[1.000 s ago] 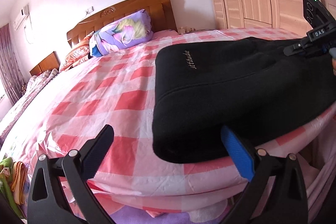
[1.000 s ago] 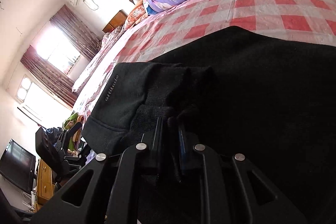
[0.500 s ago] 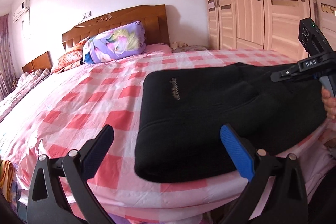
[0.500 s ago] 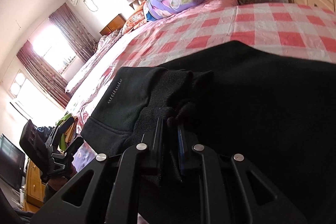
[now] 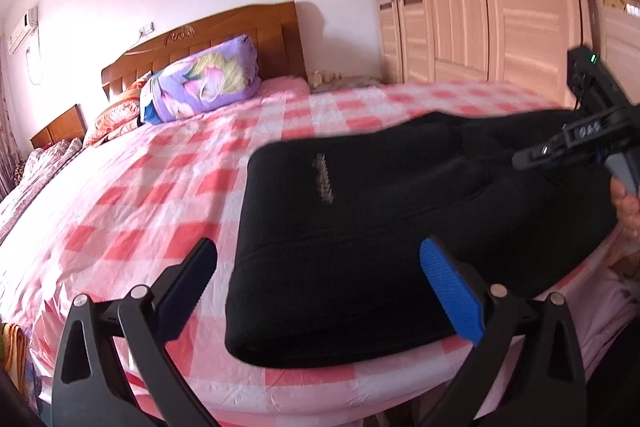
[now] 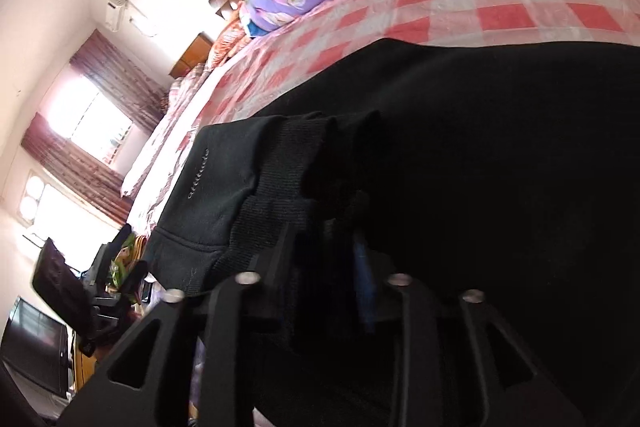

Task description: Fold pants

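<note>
the pants (image 5: 380, 227) lie doubled over at the frame's centre on the bed (image 5: 160, 187) — seemingly near done. right gripper (image 6: 320, 239) pinches the cuffs; left gripper (image 5: 320, 291) hovers, fingers spread.

Left gripper (image 5: 318, 269): black skeletal arms with triangular cut-outs, silver round screws, and ribbed blue pads on its fingers (image 5: 450, 293). Right gripper (image 6: 324, 251): the same black frame and silver screws, white "DAS" lettering, a green light, a grey handle, bare skin below the handle.

The pants (image 6: 224, 183) read "attitude"; the right gripper (image 5: 588, 131) "DAS".
</note>
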### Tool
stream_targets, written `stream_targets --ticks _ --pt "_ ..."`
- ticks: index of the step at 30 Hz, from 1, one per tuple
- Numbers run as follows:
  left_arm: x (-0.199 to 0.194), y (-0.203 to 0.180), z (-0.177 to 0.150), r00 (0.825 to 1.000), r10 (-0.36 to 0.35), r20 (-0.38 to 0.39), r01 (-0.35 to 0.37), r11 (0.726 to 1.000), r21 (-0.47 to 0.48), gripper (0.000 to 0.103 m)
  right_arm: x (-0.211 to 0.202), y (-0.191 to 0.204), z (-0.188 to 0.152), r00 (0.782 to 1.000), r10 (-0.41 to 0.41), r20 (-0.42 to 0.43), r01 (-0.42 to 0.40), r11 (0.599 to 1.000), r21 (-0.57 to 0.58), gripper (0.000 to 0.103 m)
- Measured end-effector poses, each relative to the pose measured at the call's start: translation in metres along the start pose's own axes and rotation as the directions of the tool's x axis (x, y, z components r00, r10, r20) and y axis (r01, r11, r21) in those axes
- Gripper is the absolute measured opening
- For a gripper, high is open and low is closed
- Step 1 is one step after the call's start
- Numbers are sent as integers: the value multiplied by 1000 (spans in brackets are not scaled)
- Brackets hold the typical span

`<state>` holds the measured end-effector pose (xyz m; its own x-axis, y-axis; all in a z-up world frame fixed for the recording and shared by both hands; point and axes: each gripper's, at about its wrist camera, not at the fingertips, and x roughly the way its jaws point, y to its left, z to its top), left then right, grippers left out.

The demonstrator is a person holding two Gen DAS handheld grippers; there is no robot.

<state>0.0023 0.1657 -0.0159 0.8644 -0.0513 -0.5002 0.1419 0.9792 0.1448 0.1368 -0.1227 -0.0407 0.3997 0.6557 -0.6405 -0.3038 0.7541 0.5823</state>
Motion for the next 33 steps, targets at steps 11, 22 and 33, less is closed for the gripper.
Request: stream_targets --ticks 11,22,33 --pt "82 -26 92 977 -190 -98 168 965 -202 102 -139 -52 -30 936 -234 262 215 972 96 90" --pt "97 -41 72 980 -117 -158 87 979 -186 102 -217 -142 -94 888 -389 245 289 886 362 91" --pt "116 -110 57 945 -194 -264 189 981 -43 102 -194 -159 -93 926 -313 211 210 892 401 94"
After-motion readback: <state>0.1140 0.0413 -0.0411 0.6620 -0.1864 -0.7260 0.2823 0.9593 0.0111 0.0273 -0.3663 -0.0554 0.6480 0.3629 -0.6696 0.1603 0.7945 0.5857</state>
